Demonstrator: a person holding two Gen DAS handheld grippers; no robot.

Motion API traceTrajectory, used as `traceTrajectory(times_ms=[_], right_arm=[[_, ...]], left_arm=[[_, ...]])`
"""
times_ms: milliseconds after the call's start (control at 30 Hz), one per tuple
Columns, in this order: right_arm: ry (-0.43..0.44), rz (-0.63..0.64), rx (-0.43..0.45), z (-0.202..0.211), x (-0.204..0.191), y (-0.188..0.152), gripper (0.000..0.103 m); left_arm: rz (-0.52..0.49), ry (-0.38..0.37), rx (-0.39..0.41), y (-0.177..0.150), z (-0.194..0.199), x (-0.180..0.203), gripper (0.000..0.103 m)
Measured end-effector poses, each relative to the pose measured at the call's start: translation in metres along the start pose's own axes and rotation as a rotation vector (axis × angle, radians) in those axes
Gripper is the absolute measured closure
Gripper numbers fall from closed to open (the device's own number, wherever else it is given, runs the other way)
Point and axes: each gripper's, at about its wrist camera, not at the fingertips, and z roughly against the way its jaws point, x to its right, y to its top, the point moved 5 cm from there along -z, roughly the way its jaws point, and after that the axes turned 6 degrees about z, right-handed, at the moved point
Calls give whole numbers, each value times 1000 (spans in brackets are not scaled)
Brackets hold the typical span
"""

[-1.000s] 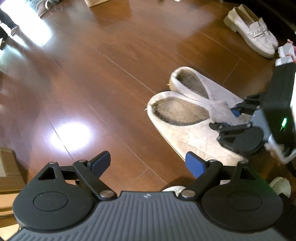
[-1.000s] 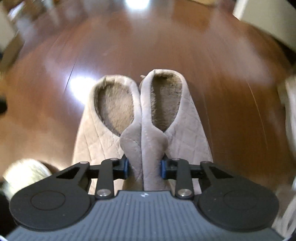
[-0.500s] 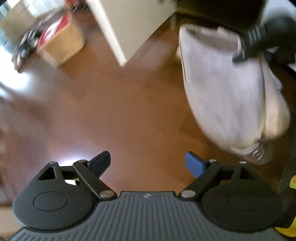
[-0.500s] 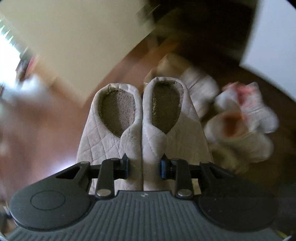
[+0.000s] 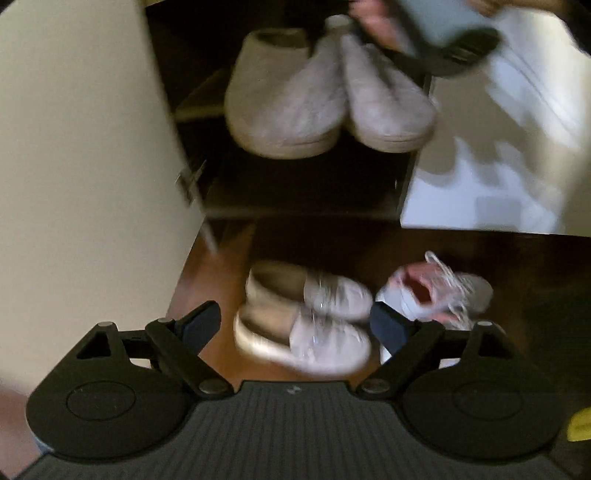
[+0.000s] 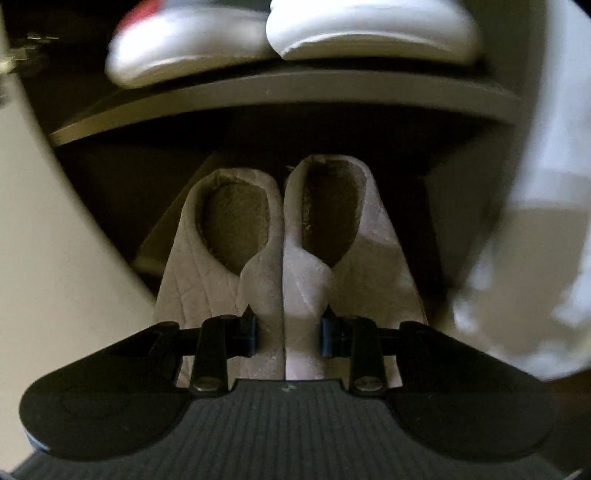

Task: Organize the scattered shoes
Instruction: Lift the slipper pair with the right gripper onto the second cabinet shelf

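A pair of beige quilted slippers [image 6: 288,229] hangs in the air, and my right gripper [image 6: 288,332] is shut on their inner edges, pressed together. They hang, heels forward, in front of a dark shoe cabinet, below its grey shelf [image 6: 280,96]. In the left wrist view the same slippers [image 5: 325,96] show toes-first, high before the cabinet opening, blurred by motion. My left gripper [image 5: 293,325] stands open and empty above a pair of cream loafers [image 5: 303,321] on the wooden floor.
Two white shoes [image 6: 369,29] sit on the shelf above the slippers. A pink-and-white sneaker [image 5: 436,291] lies on the floor right of the loafers. The cream cabinet door [image 5: 74,147] stands open at left, and a white panel [image 5: 498,166] bounds the right.
The right gripper has lifted the slippers off the floor and carried them up to the cabinet. The left gripper swung from the bare floor to face the cabinet, still open.
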Motion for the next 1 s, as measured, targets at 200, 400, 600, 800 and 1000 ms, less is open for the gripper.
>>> traceTrajectory(times_ms=[200,400,600,800,1000], right_arm=[[-94,-39,-23,-77,1,29,73],[-113,109,140,-68,3,32,28],[-7,259,289,4,25,-53,73],[57,270,232,-7,48,-135,100],[106,259,325,-17,32,-136,100]], left_arm=[[-47,-26,76,40,-55,-9,13],[-135,-19,148,50,-68,-9,13],[-300,8,220,59,-63,-8,15],[-381,-8,342,85,-75,3,38],[-376,-39,347,97,-95,0,64]])
